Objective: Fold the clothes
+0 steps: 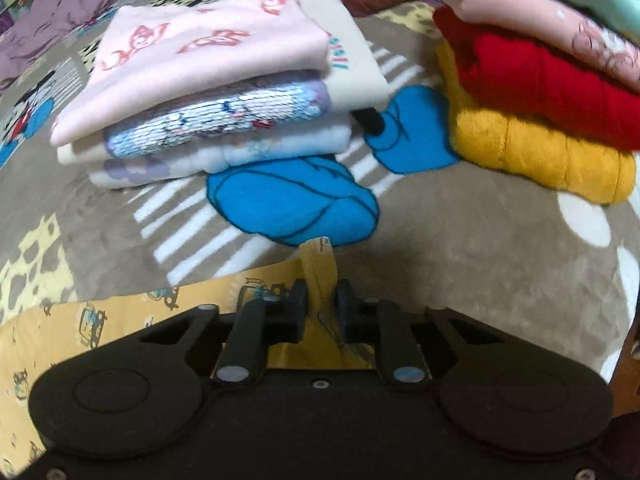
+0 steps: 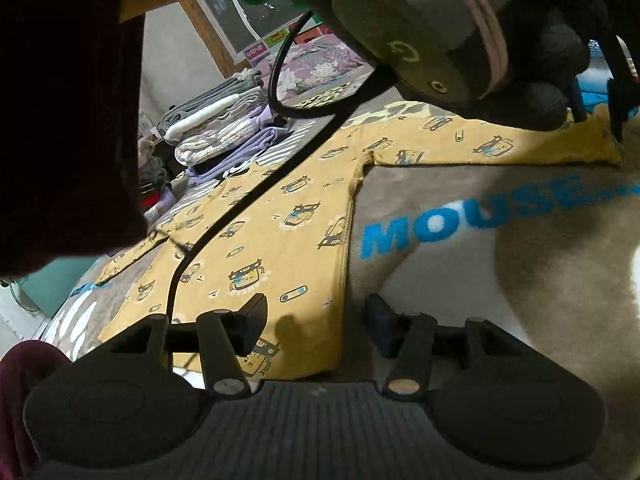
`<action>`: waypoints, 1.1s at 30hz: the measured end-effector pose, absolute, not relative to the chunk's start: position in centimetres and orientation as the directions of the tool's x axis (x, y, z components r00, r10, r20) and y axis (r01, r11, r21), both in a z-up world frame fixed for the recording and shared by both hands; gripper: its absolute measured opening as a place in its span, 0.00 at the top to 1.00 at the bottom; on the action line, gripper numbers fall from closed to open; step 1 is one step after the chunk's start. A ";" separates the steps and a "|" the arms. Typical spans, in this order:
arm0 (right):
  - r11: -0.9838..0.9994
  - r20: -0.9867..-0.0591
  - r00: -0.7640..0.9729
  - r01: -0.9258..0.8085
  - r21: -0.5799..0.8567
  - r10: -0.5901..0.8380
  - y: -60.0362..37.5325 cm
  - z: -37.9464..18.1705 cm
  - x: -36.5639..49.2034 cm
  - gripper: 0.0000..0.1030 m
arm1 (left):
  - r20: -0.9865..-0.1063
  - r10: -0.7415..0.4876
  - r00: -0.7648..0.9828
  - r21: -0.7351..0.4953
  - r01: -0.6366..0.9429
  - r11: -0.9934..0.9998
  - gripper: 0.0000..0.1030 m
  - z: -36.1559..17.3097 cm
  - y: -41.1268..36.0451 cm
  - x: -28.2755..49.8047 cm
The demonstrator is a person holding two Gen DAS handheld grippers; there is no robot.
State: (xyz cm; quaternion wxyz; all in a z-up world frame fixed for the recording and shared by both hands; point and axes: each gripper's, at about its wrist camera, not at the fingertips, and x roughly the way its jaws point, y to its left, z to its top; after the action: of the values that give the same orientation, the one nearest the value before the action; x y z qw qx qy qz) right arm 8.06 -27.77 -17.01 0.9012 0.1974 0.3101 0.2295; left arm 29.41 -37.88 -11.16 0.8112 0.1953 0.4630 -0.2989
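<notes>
Yellow printed top (image 2: 280,240) lies spread flat on the blanket (image 2: 540,280), one sleeve mid-fold.
Left wrist: left gripper (image 1: 321,292) pinches the cuff at 6 o'clock; carry it inward. Right wrist: right gripper (image 2: 316,320) gapes empty over the hem.

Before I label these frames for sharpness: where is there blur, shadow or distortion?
Left wrist view: folded stacks motion-smeared, fisheye bends the blanket. Right wrist view: yellow garment fairly sharp, sleeve end shadowed, dark sleeve blocks the left.
</notes>
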 end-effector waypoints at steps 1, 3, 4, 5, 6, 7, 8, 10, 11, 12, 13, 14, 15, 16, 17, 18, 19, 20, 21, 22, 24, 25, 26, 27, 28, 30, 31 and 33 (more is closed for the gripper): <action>0.817 -0.468 0.703 -0.292 0.498 0.536 -27.8 -17.0 8.1 0.46 | -0.864 -0.321 0.388 0.011 0.652 0.758 0.93 -10.9 -37.3 29.6; 0.819 -0.468 0.703 -0.295 0.493 0.535 -27.8 -17.1 8.0 0.46 | -0.853 -0.356 0.382 -0.048 0.622 0.782 0.93 -10.3 -36.2 29.9; 0.819 -0.468 0.703 -0.296 0.491 0.535 -27.8 -17.1 8.0 0.46 | -0.847 -0.373 0.379 -0.078 0.606 0.792 0.93 -10.0 -35.6 30.0; 0.819 -0.467 0.704 -0.297 0.491 0.535 -27.8 -17.1 8.1 0.46 | -0.832 -0.400 0.383 -0.114 0.588 0.801 0.93 -9.3 -34.5 29.9; 0.819 -0.467 0.704 -0.298 0.491 0.536 -27.8 -17.1 8.1 0.46 | -0.816 -0.428 0.390 -0.151 0.570 0.808 0.93 -8.5 -33.3 29.8; 0.819 -0.466 0.704 -0.298 0.491 0.536 -27.8 -17.1 8.1 0.46 | -0.798 -0.454 0.397 -0.189 0.552 0.812 0.93 -7.7 -32.2 29.6; 0.819 -0.466 0.705 -0.297 0.491 0.535 -27.9 -17.1 8.1 0.47 | -0.780 -0.475 0.408 -0.217 0.534 0.817 0.93 -7.1 -30.9 29.5; 0.820 -0.466 0.708 -0.291 0.493 0.531 -28.0 -17.2 8.2 0.51 | -0.739 -0.506 0.445 -0.276 0.486 0.829 0.93 -5.9 -27.5 29.2; 0.820 -0.466 0.709 -0.288 0.494 0.529 -28.1 -17.2 8.2 0.53 | -0.714 -0.523 0.466 -0.310 0.459 0.833 0.93 -5.4 -25.6 29.0; 0.822 -0.467 0.710 -0.286 0.492 0.527 -28.1 -17.2 8.2 0.56 | -0.692 -0.533 0.487 -0.341 0.431 0.836 0.93 -5.0 -23.8 28.7; 0.825 -0.468 0.712 -0.286 0.488 0.523 -28.1 -17.2 8.2 0.57 | -0.673 -0.536 0.510 -0.365 0.401 0.840 0.94 -4.6 -21.9 28.5; 0.828 -0.469 0.714 -0.285 0.483 0.520 -28.0 -17.2 8.1 0.59 | -0.655 -0.534 0.534 -0.381 0.377 0.844 0.94 -4.3 -20.2 28.2; 0.830 -0.471 0.715 -0.285 0.479 0.517 -28.0 -17.2 8.1 0.60 | -0.637 -0.532 0.558 -0.398 0.353 0.847 0.94 -4.0 -18.4 27.9; 0.833 -0.472 0.717 -0.284 0.475 0.513 -27.9 -17.2 8.1 0.60 | -0.623 -0.523 0.582 -0.409 0.328 0.852 0.94 -3.8 -16.8 27.5; 0.836 -0.473 0.718 -0.283 0.470 0.510 -27.9 -17.2 8.1 0.60 | -0.610 -0.512 0.605 -0.420 0.300 0.856 0.94 -3.7 -15.0 27.1; 0.839 -0.474 0.720 -0.283 0.466 0.506 -27.8 -17.2 8.1 0.60 | -0.602 -0.502 0.621 -0.429 0.278 0.859 0.94 -3.7 -13.7 26.8; 0.841 -0.476 0.722 -0.282 0.461 0.503 -27.8 -17.2 8.0 0.60 | -0.596 -0.490 0.636 -0.439 0.253 0.862 0.94 -3.8 -12.2 26.5; 0.844 -0.477 0.723 -0.281 0.457 0.499 -27.7 -17.3 8.0 0.60 | -0.591 -0.478 0.650 -0.450 0.226 0.864 0.94 -3.9 -10.6 26.2; 0.847 -0.478 0.725 -0.281 0.452 0.496 -27.7 -17.3 8.0 0.60 | -0.588 -0.463 0.663 -0.455 0.202 0.867 0.94 -4.1 -9.2 25.9; 0.849 -0.479 0.727 -0.280 0.448 0.492 -27.6 -17.3 8.0 0.60 | -0.585 -0.448 0.676 -0.461 0.178 0.869 0.94 -4.2 -7.8 25.6; 0.856 -0.482 0.730 -0.281 0.434 0.484 -27.4 -17.2 8.0 0.60 | -0.587 -0.420 0.692 -0.467 0.134 0.874 0.94 -4.7 -5.2 25.0; 0.860 -0.484 0.732 -0.283 0.424 0.479 -27.3 -17.2 8.1 0.60 | -0.591 -0.405 0.697 -0.473 0.107 0.875 0.94 -5.2 -4.1 24.8; 0.865 -0.487 0.734 -0.286 0.412 0.474 -27.1 -17.1 8.0 0.60 | -0.596 -0.390 0.702 -0.479 0.080 0.874 0.94 -5.7 -2.9 24.5; 0.870 -0.489 0.735 -0.289 0.400 0.469 -27.0 -17.1 8.0 0.61 | -0.598 -0.381 0.705 -0.487 0.058 0.872 0.94 -6.2 -2.0 24.1; 0.874 -0.491 0.737 -0.292 0.388 0.464 -26.9 -17.1 7.9 0.60 | -0.600 -0.372 0.708 -0.495 0.037 0.868 0.94 -6.7 -1.0 23.6; 0.882 -0.495 0.740 -0.299 0.364 0.455 -26.6 -17.0 7.8 0.61 | -0.604 -0.355 0.714 -0.510 -0.004 0.860 0.94 -7.6 0.9 22.8; 0.886 -0.496 0.742 -0.303 0.352 0.451 -26.5 -17.0 7.7 0.60 | -0.599 -0.350 0.720 -0.515 -0.012 0.857 0.94 -7.8 1.5 22.3; 0.893 -0.500 0.745 -0.310 0.326 0.441 -26.3 -16.9 7.6 0.62 | -0.590 -0.341 0.732 -0.524 -0.025 0.851 0.94 -8.2 2.6 21.2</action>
State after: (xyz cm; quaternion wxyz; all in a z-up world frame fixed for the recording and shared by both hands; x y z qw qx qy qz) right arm 7.64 -26.25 -16.94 0.9275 0.1114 0.2939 0.2026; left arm 21.17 2.58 -8.18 0.8940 -0.2580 0.3554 -0.0884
